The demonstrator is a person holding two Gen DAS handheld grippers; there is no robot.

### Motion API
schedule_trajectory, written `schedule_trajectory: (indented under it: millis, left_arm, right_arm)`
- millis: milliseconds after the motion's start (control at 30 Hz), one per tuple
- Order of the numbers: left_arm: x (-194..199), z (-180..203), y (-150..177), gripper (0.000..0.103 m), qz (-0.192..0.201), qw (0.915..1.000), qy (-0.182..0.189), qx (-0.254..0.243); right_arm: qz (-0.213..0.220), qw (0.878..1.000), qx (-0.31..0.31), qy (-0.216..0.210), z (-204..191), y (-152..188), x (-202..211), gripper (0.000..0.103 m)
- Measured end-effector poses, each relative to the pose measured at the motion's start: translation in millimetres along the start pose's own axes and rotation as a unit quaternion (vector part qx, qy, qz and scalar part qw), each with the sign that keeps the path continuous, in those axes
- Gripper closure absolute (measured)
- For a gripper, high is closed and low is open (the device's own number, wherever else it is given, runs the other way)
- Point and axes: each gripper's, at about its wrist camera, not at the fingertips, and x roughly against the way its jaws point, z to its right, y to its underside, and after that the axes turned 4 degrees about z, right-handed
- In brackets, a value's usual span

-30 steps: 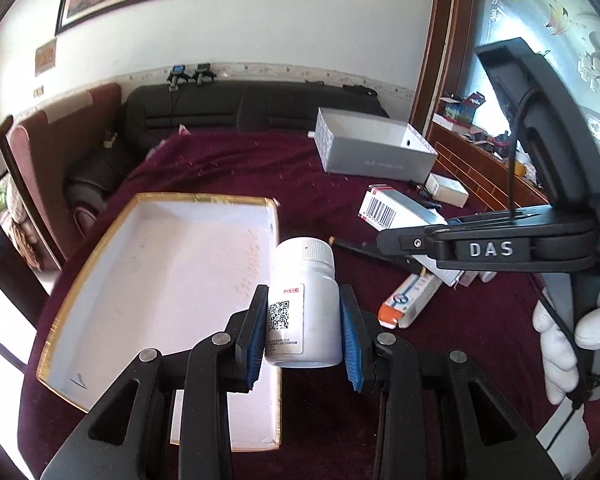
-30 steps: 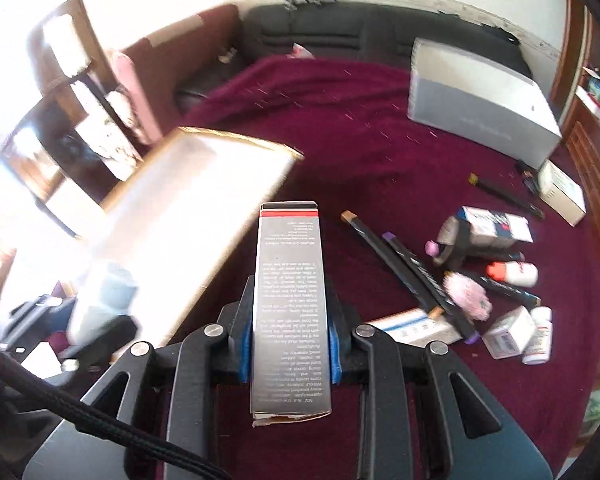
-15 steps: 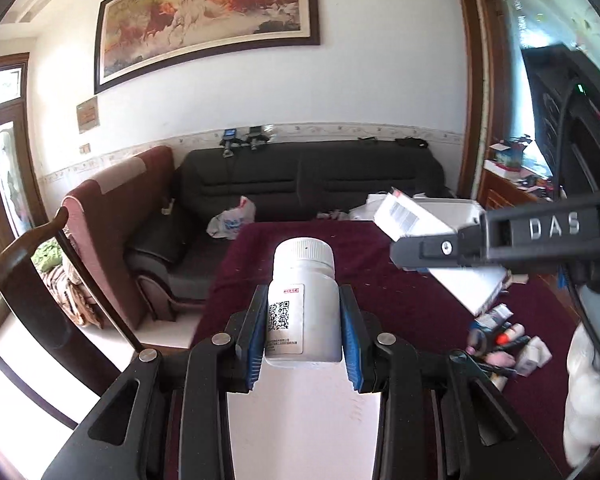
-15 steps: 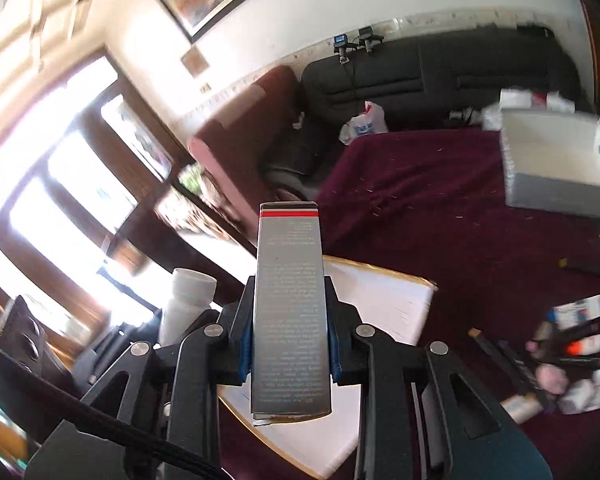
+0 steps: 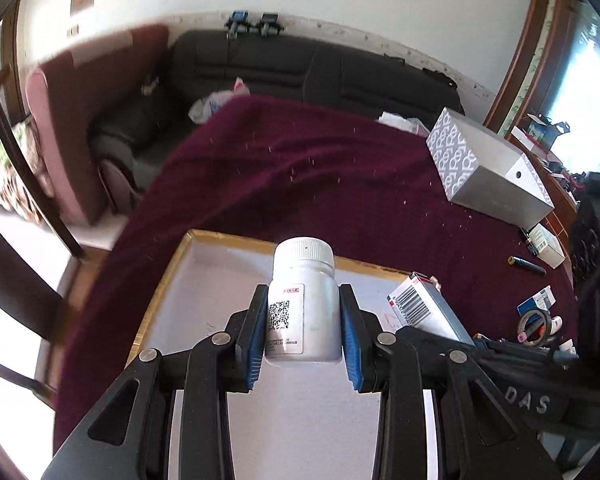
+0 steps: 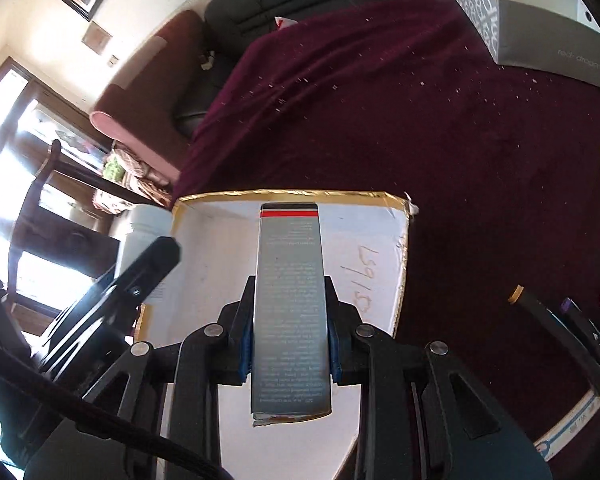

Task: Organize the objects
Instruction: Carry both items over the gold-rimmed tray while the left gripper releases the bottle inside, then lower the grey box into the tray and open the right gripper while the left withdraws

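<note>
My left gripper (image 5: 303,330) is shut on a white pill bottle (image 5: 303,304) with a QR label, held upright over the white tray (image 5: 204,280) with a gold rim. My right gripper (image 6: 289,332) is shut on a long grey carton (image 6: 289,312) with a red stripe at its far end, also over the tray (image 6: 364,232). In the left wrist view the carton (image 5: 424,308) shows just right of the bottle, with the right gripper's black body below it. In the right wrist view the bottle (image 6: 146,232) stands at the tray's left edge behind the left gripper's finger.
The tray lies on a dark red cloth (image 5: 320,176). A grey box (image 5: 488,168) stands at the back right. Pens, a tape roll (image 5: 534,322) and small cartons are scattered at the right (image 6: 556,320). A black sofa (image 5: 300,72) and a chair stand beyond the table.
Both grippers swung up toward the sofa and wall, then came back down over the tray. Each keeps its hold, the left on the bottle, the right on the carton.
</note>
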Motion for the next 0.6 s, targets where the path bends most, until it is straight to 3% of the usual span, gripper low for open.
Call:
schedule_trajectory:
  millis: [333, 600]
  left_arm:
    - [-40, 7, 10, 0.075, -0.034, 0.9991, 0.017, 0.021]
    - [-44, 3, 10, 0.074, -0.025, 0.9992, 0.008, 0.030]
  right_arm:
    - [0.011, 0.999, 0.010, 0.035, 23, -1, -18, 0.078]
    - [0.028, 0.997, 0.031, 0.058, 24, 4, -14, 0.078]
